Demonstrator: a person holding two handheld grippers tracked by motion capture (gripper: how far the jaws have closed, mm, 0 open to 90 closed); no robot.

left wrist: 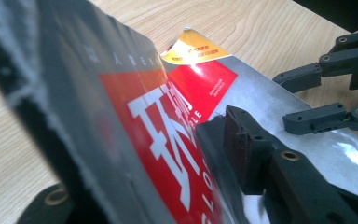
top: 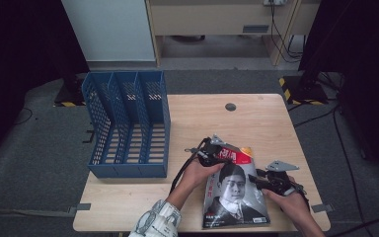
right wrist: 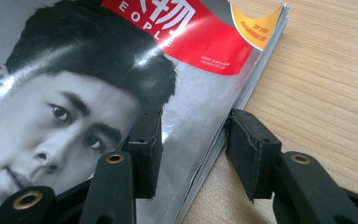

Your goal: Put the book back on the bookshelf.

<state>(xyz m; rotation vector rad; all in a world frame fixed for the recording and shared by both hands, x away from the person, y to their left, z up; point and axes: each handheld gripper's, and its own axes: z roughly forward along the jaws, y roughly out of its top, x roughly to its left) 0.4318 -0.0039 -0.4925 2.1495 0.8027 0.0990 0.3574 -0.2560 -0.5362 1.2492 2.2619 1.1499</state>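
A magazine (top: pixel 234 195) with a black-and-white portrait and a red title block lies on the wooden table (top: pixel 261 128) near the front edge. My left gripper (top: pixel 211 154) is shut on its top left corner. In the left gripper view the cover (left wrist: pixel 168 107) runs between the jaws of this gripper (left wrist: pixel 168 149) and is tilted up. My right gripper (top: pixel 257 178) sits at the magazine's right edge. In the right gripper view this gripper (right wrist: pixel 191 135) is open and straddles that edge (right wrist: pixel 223 116), one jaw over the cover and one beside the pages. The left gripper view also shows the right gripper (left wrist: pixel 282 100).
A blue three-slot file rack (top: pixel 128 123) lies on the table's left side, partly over the edge. A small dark round hole (top: pixel 230 106) marks the far middle of the table. Bare wood stretches between the rack and the magazine.
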